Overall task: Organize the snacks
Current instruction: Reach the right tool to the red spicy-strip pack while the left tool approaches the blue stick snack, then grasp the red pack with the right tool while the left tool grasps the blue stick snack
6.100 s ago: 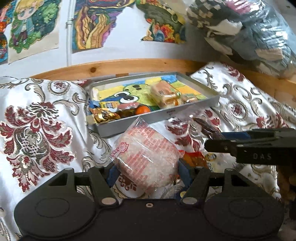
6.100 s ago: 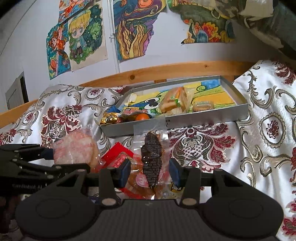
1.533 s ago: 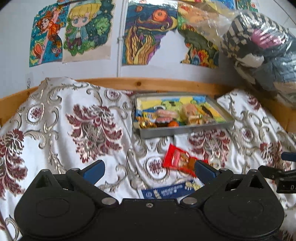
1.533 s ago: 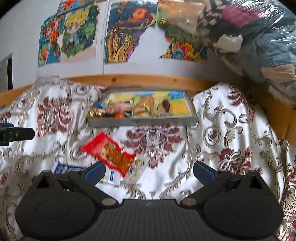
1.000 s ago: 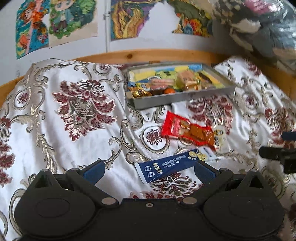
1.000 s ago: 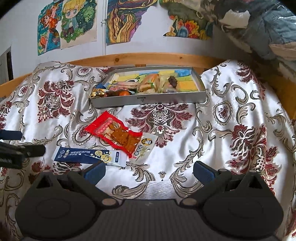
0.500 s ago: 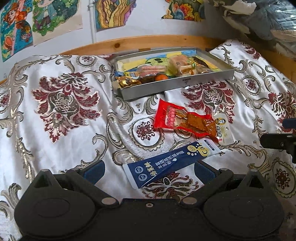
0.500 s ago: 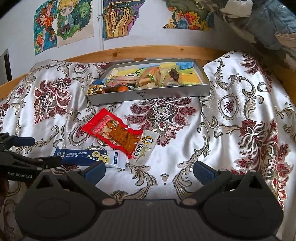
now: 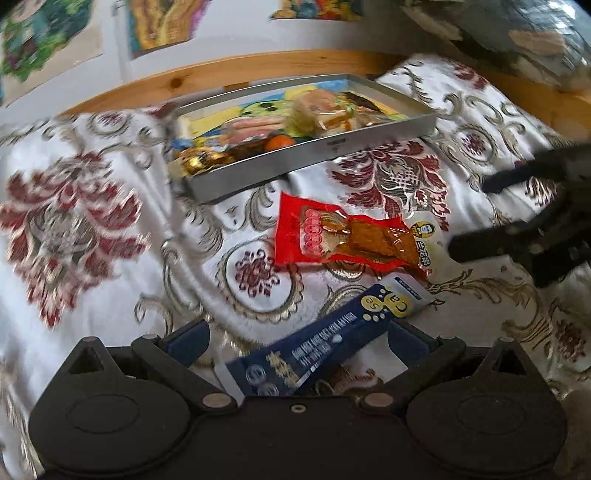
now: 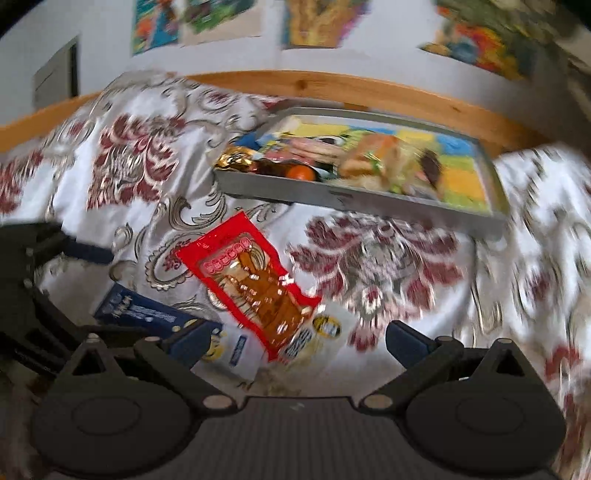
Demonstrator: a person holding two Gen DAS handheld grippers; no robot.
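A long dark blue snack packet (image 9: 321, 347) lies on the patterned cloth, its near end between the fingers of my open left gripper (image 9: 301, 339); I cannot tell if they touch it. Just beyond lies a red packet (image 9: 340, 240) of brown snack pieces. In the right wrist view the red packet (image 10: 255, 280) points its lower end into the gap of my open right gripper (image 10: 299, 339), with the blue packet (image 10: 147, 314) to its left. A grey metal tray (image 9: 332, 147) holding several snacks sits further back. Both views are motion-blurred.
The white cloth (image 9: 92, 229) with dark red and gold flowers is rumpled and covers the whole surface. A wooden rail (image 10: 369, 92) runs behind the tray, below a wall of coloured drawings. Bagged bedding (image 9: 517, 33) is piled at the back right.
Both grippers have come down and forward toward the loose packets. The blue packet now sits between the left fingers, and the red packet's end sits in front of the right ones. Both stay open.
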